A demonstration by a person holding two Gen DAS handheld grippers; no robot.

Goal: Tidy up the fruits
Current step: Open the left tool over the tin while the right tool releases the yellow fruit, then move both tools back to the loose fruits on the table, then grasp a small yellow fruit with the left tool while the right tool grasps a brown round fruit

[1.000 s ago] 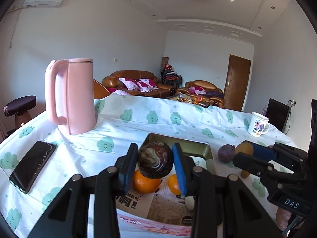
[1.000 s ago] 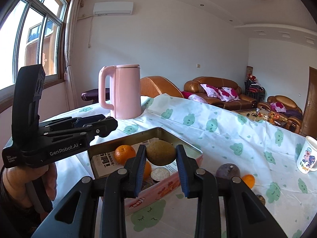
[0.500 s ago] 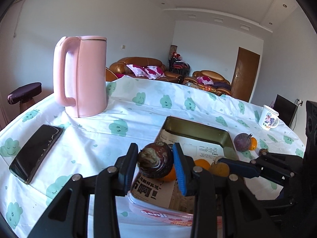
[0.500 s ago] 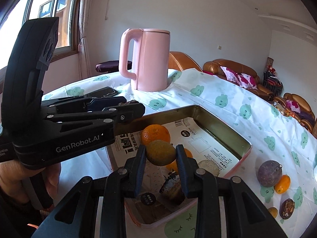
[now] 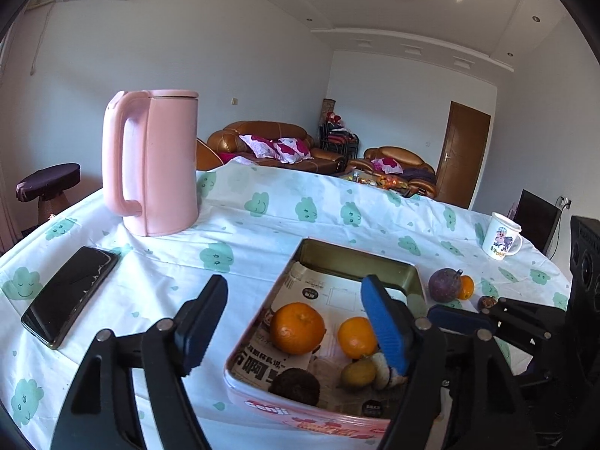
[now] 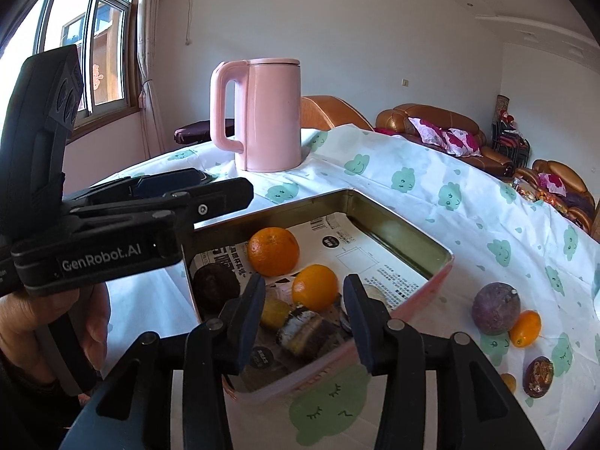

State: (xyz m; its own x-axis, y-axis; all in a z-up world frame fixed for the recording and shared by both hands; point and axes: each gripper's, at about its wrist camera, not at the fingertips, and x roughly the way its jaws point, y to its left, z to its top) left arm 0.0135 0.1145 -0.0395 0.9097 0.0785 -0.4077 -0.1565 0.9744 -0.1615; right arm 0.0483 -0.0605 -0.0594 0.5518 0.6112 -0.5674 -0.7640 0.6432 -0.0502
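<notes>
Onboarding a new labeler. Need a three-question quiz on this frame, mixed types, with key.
1. True or false: the pink kettle stands inside the tin tray.
2. Which fruit lies on the tablecloth touching the purple passion fruit? A) kumquat B) banana C) apple
3. Fill in: neither the left gripper nor the right gripper holds any ____.

Key: 1 false, it stands on the cloth beyond the tray. 2 A, the kumquat. 3 fruit; both jaws are opening, nothing pinched.

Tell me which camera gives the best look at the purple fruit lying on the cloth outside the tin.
The right wrist view: the purple fruit sits large and unobstructed beside a small orange one. The left wrist view shows it smaller and farther off.
</notes>
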